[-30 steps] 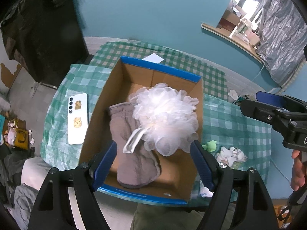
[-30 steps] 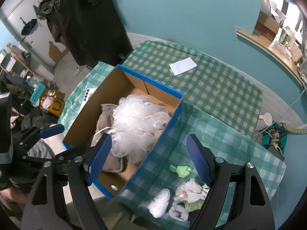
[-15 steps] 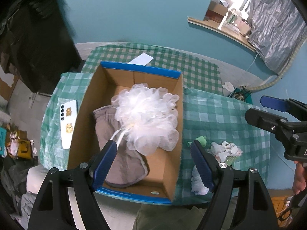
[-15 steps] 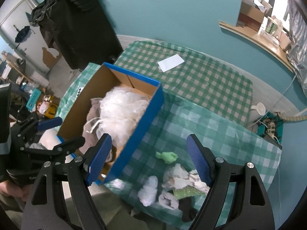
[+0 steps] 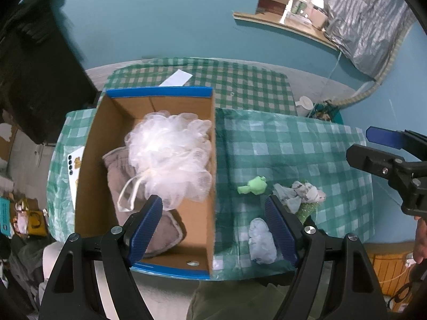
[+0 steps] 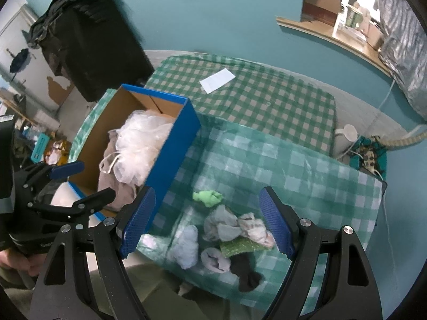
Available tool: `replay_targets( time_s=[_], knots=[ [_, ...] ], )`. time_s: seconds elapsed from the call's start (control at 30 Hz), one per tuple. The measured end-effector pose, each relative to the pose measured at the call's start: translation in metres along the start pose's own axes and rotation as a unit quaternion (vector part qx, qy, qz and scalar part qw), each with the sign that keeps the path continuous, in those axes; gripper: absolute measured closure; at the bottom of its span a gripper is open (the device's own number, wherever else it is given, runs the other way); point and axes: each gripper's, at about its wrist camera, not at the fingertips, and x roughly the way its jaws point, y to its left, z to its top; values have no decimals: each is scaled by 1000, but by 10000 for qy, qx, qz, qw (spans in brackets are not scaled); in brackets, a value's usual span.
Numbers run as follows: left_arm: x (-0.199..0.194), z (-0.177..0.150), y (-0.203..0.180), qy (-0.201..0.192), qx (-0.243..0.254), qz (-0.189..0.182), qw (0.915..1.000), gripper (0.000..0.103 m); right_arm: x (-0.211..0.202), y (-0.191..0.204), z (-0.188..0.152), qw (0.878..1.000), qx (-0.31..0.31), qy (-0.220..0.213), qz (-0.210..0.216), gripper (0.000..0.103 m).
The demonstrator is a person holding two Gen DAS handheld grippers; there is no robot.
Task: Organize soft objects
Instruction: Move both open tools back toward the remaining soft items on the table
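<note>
Left claw (image 5: 213, 224) wide open, empty, over box (image 5: 210, 176) right wall; right claw (image 6: 206, 220) wide open, empty, above sock pile (image 6: 232, 229) on tabletop (image 6: 293, 165)

Box left of pile holds white pouf (image 5: 168, 154) atop grey cloth (image 5: 117, 170); cloth half hidden under pouf

Green sock (image 6: 208, 198) just beyond pile; black sock (image 6: 245, 272) at near edge, blurred

Phone (image 5: 74, 165) mostly cut off behind box; white paper (image 6: 217, 80) blank, no writing readable anywhere

Pile items tangled, count unclear
</note>
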Motion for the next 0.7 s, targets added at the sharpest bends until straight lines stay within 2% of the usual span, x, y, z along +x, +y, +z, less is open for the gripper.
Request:
replay_targets(
  time_s=[0.47, 0.7],
  knots=[
    [24, -17, -45, 369, 301, -49, 9989, 23, -7, -47, -33, 9990, 374, 129, -208, 22],
    [45, -28, -59, 626, 277, -137, 9976, 23, 3, -68, -53, 9980, 529, 255, -233, 22]
  ],
)
